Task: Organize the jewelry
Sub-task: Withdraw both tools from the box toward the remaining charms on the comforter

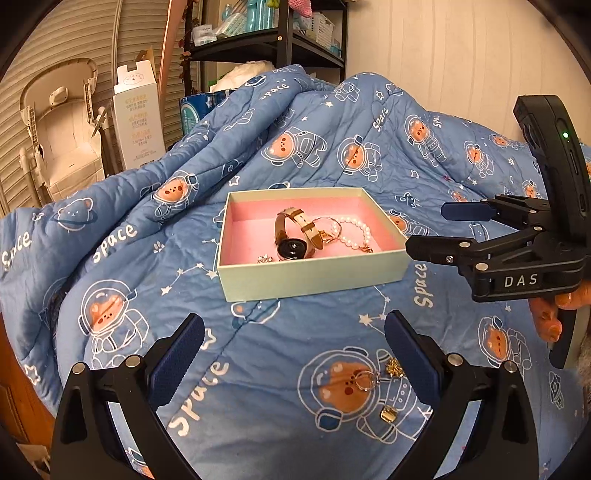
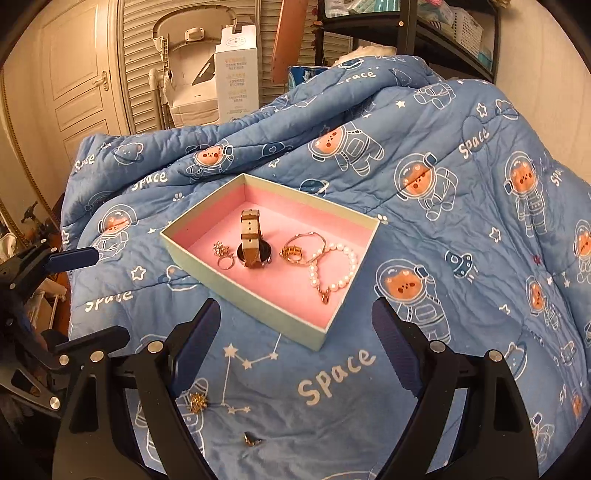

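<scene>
On the blue space-bear quilt (image 1: pixel 258 350) sits a pale green box with pink lining (image 2: pixel 258 295), holding a brown-strapped watch (image 2: pixel 253 240), a pearl bracelet (image 2: pixel 334 269) and rings. Both claws, left (image 1: pixel 295 354) and right (image 2: pixel 295 343), stand released and empty, with small gold pieces (image 1: pixel 388 413) loose on the quilt near them.

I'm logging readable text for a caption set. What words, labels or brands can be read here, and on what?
"Space": printed repeatedly on the blue quilt.
"DAS": label on the right hand-held gripper, seen from the left wrist view.
White carton: coloured lines of print, too small and blurred to read.
Shelf packages: print too blurred to read.
</scene>
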{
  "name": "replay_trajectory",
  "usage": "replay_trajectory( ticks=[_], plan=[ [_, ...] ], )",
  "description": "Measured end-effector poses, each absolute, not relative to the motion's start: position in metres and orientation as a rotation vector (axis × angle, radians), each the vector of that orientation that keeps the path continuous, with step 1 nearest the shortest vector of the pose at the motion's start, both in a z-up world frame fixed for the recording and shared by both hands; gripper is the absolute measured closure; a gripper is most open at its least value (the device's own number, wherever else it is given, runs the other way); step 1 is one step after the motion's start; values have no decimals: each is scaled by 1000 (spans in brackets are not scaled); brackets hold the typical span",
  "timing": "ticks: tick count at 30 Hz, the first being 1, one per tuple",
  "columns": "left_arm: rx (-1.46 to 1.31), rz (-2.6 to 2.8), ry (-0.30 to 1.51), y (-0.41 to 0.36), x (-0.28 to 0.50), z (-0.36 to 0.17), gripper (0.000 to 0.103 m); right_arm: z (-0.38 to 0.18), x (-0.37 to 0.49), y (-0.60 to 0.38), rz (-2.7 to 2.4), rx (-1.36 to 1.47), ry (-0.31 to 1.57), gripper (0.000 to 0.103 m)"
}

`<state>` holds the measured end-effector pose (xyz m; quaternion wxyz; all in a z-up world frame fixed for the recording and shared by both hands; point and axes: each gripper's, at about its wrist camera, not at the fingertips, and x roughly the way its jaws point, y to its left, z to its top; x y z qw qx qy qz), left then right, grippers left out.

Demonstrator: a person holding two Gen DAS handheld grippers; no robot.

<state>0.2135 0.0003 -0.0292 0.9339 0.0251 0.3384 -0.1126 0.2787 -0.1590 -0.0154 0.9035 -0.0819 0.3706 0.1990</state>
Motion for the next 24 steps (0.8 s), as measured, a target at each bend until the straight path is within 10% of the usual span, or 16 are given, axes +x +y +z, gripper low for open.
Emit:
replay_trajectory(
  ticks=[24],
  plan=[
    [20, -278, 736, -17, 157, -76, 7, -70, 192, -195, 399, -120, 799, 20]
  ],
)
